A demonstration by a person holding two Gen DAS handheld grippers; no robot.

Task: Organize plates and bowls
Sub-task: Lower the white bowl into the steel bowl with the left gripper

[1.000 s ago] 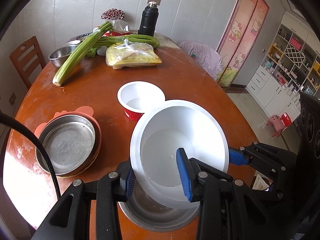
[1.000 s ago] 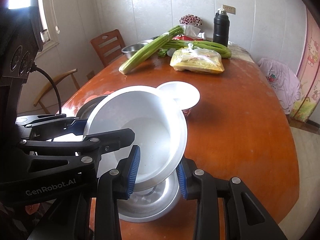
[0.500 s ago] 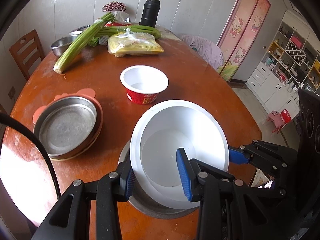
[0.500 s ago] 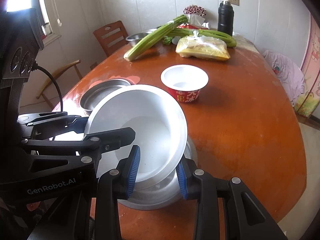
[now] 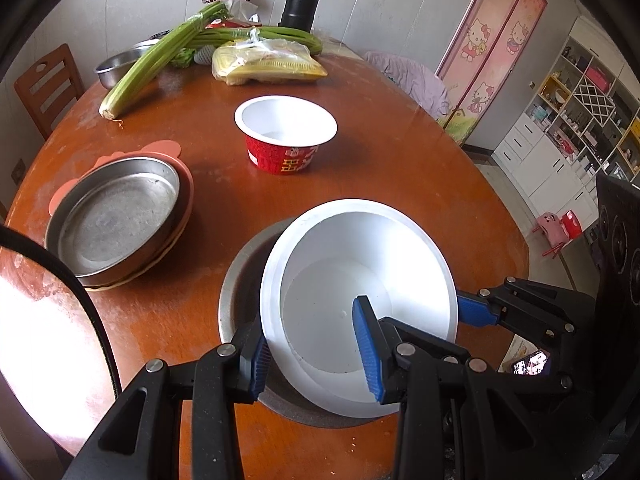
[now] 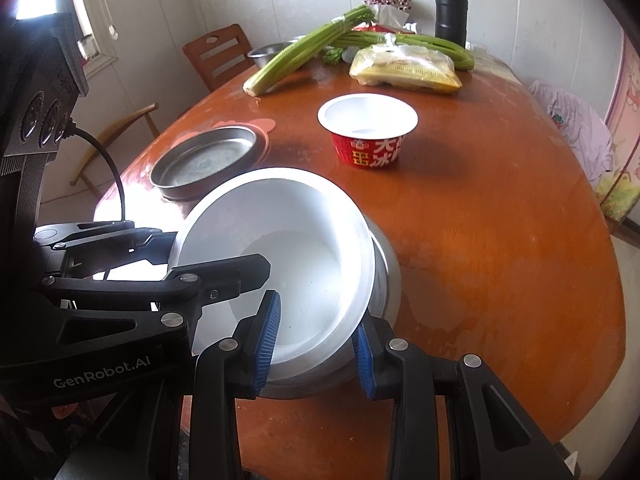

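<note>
A white bowl (image 5: 356, 280) (image 6: 280, 248) is held tilted over a steel bowl (image 5: 240, 280) (image 6: 384, 272) on the brown table. My left gripper (image 5: 316, 356) is shut on the white bowl's near rim. My right gripper (image 6: 316, 340) is shut on its rim too, from the other side. A steel plate (image 5: 116, 216) (image 6: 204, 160) sits on a pink plate (image 5: 164, 148) at the left. A red paper bowl (image 5: 286, 132) (image 6: 368, 128) with a white inside stands further back.
Celery (image 5: 160, 56), a bagged yellow food pack (image 5: 268, 64), a black flask (image 5: 300, 0) and a small steel bowl (image 5: 116, 64) lie at the far end. A wooden chair (image 5: 48, 84) stands at the left. The table's edge (image 6: 600, 360) curves at the right.
Both grippers have pulled back and up with the white bowl, so the steel bowl beneath and the red bowl and plates show more fully. The grips are unchanged.
</note>
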